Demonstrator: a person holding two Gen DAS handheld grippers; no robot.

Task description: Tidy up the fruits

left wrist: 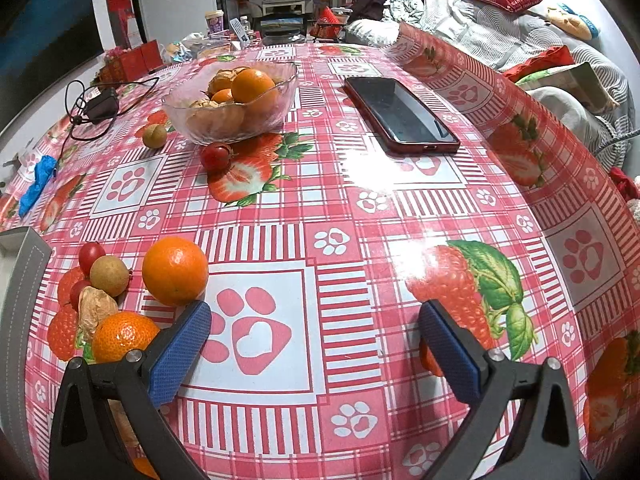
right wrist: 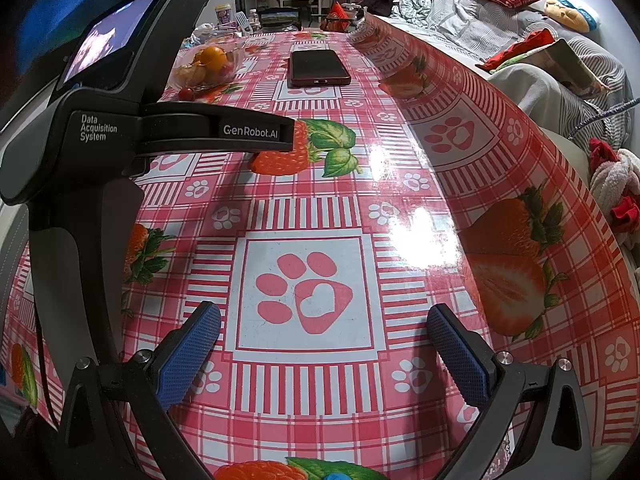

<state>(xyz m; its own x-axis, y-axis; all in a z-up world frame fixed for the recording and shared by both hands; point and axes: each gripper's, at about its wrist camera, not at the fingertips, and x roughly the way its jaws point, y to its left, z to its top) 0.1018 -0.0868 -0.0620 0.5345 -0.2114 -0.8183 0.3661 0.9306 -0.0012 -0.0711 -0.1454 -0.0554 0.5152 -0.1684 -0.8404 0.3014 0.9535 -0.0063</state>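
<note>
A glass bowl (left wrist: 280, 96) at the far side of the table holds oranges and walnuts; it also shows in the right wrist view (right wrist: 236, 60). A longan (left wrist: 154, 136) and a cherry tomato (left wrist: 216, 156) lie in front of it. Near my left gripper (left wrist: 316, 328), which is open and empty, sit an orange (left wrist: 175, 271), a mandarin (left wrist: 124, 340), a longan (left wrist: 109, 276), a walnut (left wrist: 94, 308) and cherry tomatoes (left wrist: 91, 254). The orange is just beyond the left fingertip (left wrist: 192, 336). My right gripper (right wrist: 324, 332) is open and empty over the bare cloth.
A phone (left wrist: 400, 114) lies right of the bowl. A charger with cable (left wrist: 100, 106) and a blue glove (left wrist: 38, 184) lie at the left. The tablecloth's right edge curls up (left wrist: 520, 128). The left gripper's body (right wrist: 120, 128) fills the right view's left side. A sofa stands at the right.
</note>
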